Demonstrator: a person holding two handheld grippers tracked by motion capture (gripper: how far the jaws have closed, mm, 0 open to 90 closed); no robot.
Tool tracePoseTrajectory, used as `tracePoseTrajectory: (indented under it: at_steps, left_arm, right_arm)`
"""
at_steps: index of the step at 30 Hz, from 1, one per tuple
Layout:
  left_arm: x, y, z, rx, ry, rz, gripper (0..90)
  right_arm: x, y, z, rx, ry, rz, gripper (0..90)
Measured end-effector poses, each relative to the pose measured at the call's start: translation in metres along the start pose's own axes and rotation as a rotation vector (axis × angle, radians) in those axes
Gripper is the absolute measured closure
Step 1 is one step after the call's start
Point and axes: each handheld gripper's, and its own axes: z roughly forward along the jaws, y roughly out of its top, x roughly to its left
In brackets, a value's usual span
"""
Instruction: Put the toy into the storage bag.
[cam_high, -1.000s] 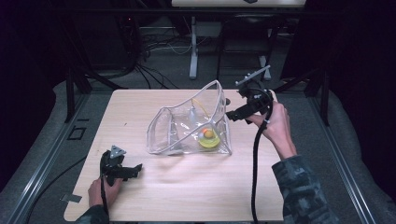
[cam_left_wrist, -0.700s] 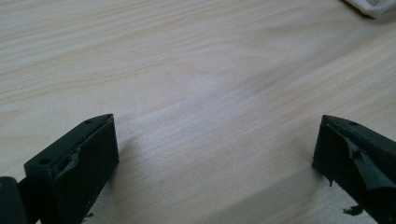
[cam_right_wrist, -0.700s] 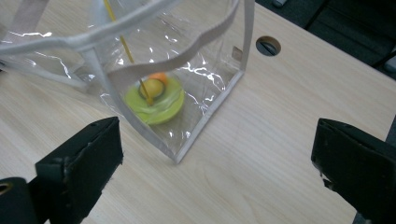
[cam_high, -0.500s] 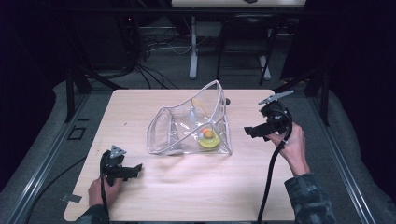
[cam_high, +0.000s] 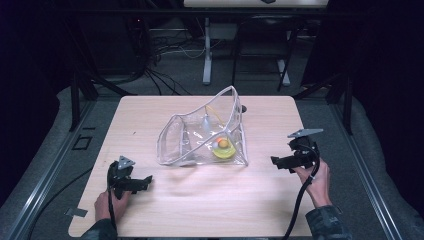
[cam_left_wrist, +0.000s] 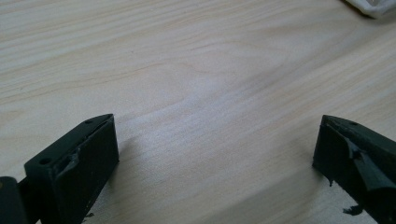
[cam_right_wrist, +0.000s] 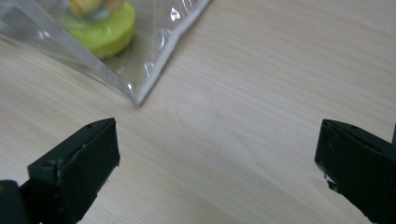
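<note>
Both the right gripper (cam_high: 276, 162) and left gripper (cam_high: 146, 180) are held wide apart, empty — the clear pouch (cam_high: 200, 137) is best approached squarely at its near corner.

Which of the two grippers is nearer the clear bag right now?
The right gripper: it sits just off the clear bag's right corner, jaws open. The left gripper rests farther off near the table's front left edge.

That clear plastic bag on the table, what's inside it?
Inside the clear bag lies a yellow-green disc with a small orange thing on top. Something pale with a yellow cord sits behind, too blurred by plastic to identify.
</note>
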Motion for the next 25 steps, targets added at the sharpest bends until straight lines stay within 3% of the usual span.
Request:
tracePoseTrajectory:
  at_steps: [5,8,11,15,17,19,22,25]
  left_arm:
    - [0.000,0.000,0.000,0.001,0.000,-0.001,0.0]
    - [0.000,0.000,0.000,0.000,0.001,-0.001,0.1]
    - [0.000,0.000,0.000,0.001,0.000,-0.001,0.0]
    - [0.000,0.000,0.000,0.000,0.003,-0.003,0.1]
    - [0.000,0.000,0.000,-0.001,0.002,-0.003,0.1]
    - [-0.001,0.000,0.000,-0.001,0.003,-0.003,0.1]
    - [0.000,0.000,0.000,0.000,0.002,0.000,0.0]
    - [0.000,0.000,0.000,0.000,0.002,0.000,0.0]
  right_arm:
    - [-0.004,-0.017,0.022,0.097,-0.015,-0.012,0.0]
    - [-0.013,-0.027,0.034,0.120,0.019,0.037,0.0]
    - [-0.017,-0.038,0.043,0.162,0.025,0.051,0.0]
    - [-0.022,-0.049,0.049,0.184,0.028,0.090,0.0]
    - [-0.024,-0.052,0.050,0.196,0.015,0.080,0.0]
    - [-0.025,-0.053,0.049,0.193,0.007,0.104,0.0]
    - [-0.025,-0.053,0.047,0.180,-0.010,0.100,0.0]
    - [-0.026,-0.054,0.050,0.189,0.011,0.112,0.0]
